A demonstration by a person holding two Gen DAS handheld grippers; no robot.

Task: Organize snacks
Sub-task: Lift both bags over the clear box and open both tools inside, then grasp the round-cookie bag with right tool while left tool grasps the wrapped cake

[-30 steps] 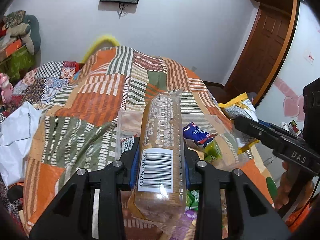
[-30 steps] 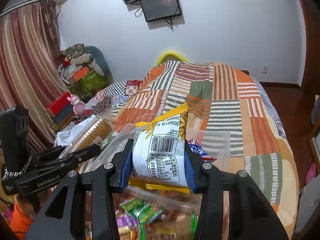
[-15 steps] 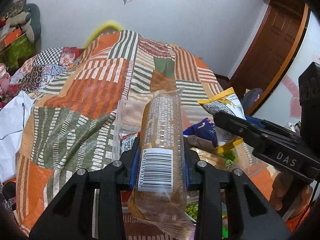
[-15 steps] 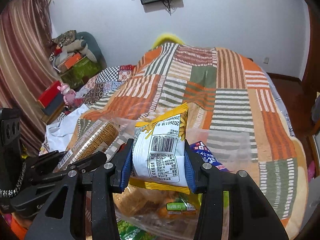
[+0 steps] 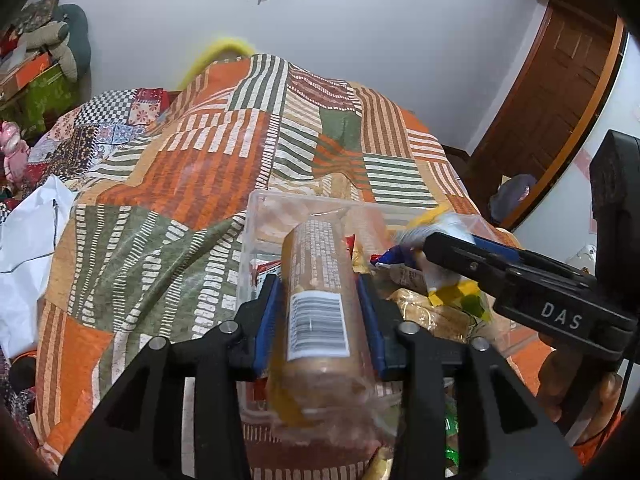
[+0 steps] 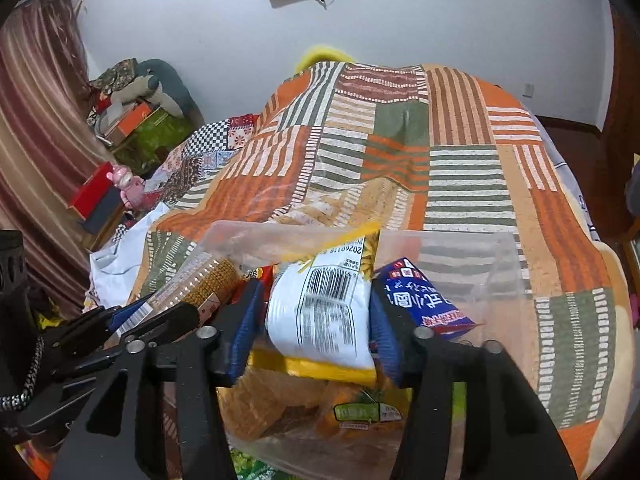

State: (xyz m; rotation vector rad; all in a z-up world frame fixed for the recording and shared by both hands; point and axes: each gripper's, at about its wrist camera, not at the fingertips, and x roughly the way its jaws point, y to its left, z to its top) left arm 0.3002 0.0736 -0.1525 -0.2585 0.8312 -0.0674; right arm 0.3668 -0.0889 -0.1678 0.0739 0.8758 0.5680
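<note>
While its jaws have just been opening, the left gripper (image 5: 320,300) is being held over the clear bin (image 5: 256,216), the biscuit sleeve (image 5: 318,300) now loose between the pads. To its right, the right gripper (image 6: 316,312) is likewise being loosened around the white-and-yellow snack bag (image 6: 320,312), above the bin's packets.

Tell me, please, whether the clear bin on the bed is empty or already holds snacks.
It holds snacks: through the clear bin a blue packet and other wrapped snacks show.
</note>
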